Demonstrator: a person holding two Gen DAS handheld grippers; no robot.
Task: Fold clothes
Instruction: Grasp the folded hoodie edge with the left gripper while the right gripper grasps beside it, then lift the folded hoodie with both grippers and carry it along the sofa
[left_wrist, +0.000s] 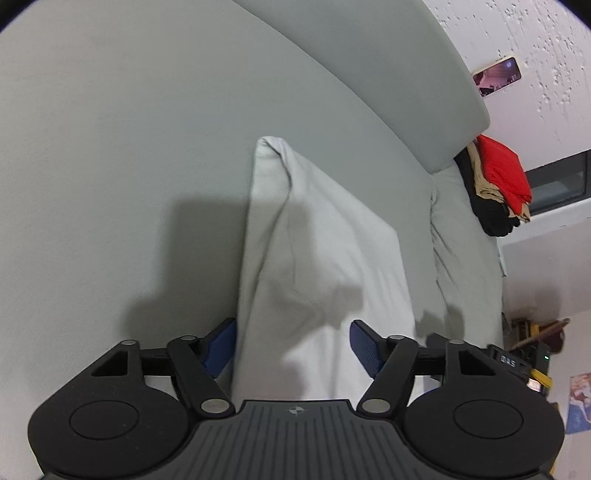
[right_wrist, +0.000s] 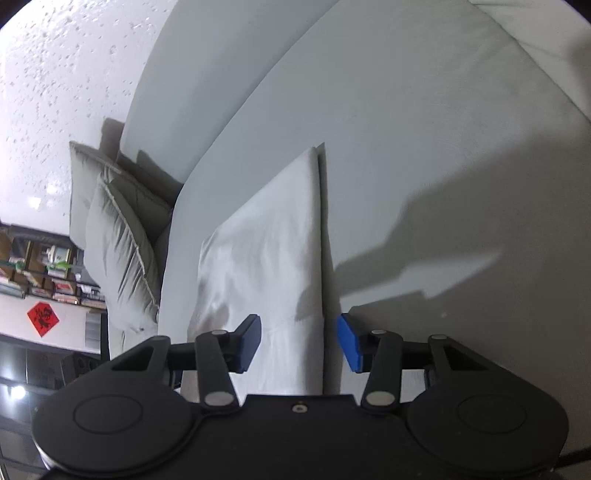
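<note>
Since the white garment (left_wrist: 321, 258) is lying half-folded in a long strip on the sofa (left_wrist: 110, 147), both the left gripper (left_wrist: 291, 345) and right gripper (right_wrist: 299, 341) sit open over its near end holding nothing, so I'd pinch both corners evenly before folding.

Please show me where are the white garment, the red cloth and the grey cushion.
white garment (left_wrist: 325, 236): left wrist view, middle of its folded panel.
red cloth (left_wrist: 504, 171): left wrist view, its middle.
grey cushion (right_wrist: 122, 254): right wrist view, its front face.
</note>
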